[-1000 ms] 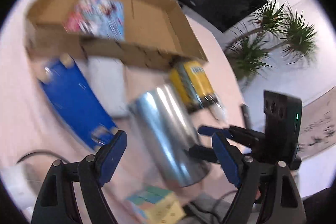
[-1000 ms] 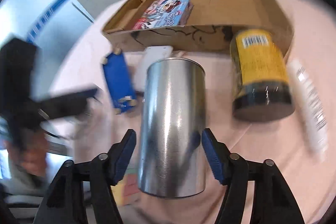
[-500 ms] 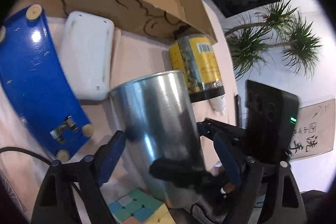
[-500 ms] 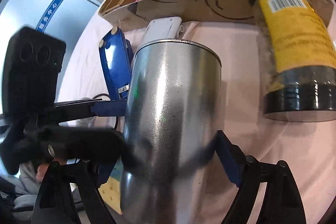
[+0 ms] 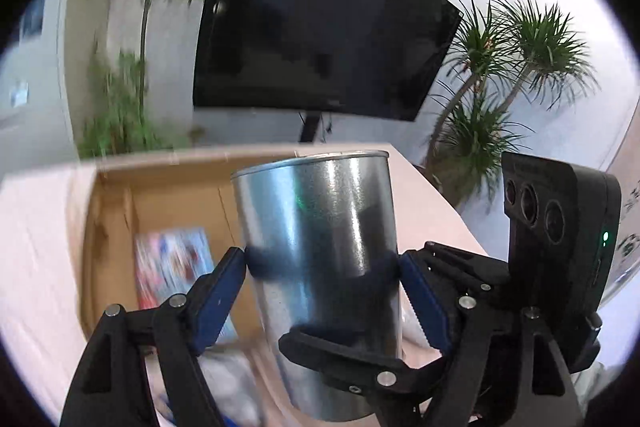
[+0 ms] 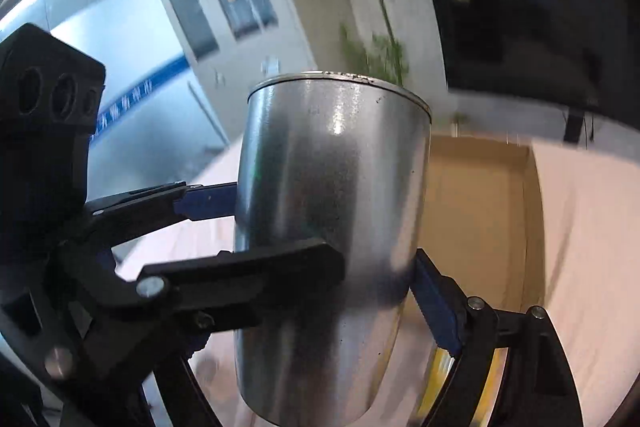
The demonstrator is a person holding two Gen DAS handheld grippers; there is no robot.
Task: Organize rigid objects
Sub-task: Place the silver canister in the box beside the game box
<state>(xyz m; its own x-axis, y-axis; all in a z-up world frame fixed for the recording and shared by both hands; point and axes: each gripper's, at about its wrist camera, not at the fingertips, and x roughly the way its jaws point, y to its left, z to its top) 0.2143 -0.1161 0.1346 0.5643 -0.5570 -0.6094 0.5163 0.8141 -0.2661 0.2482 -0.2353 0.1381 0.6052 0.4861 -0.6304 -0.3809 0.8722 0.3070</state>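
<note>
While both grippers clamped it, the metal can (image 5: pixel 320 259) stood upright off the table, long axis vertical, rim up. Left gripper (image 5: pixel 322 271): jaws closed on the can's lower wall from both sides. Right gripper (image 6: pixel 320 279): jaws likewise closed on the can, crossing the left pair. Cardboard box (image 5: pixel 168 199) lay beyond and below the can, toward the table's far edge, a printed booklet (image 5: pixel 176 267) on its floor. Judgement: forward and down into the box; neither hand clearly nearer.
</note>
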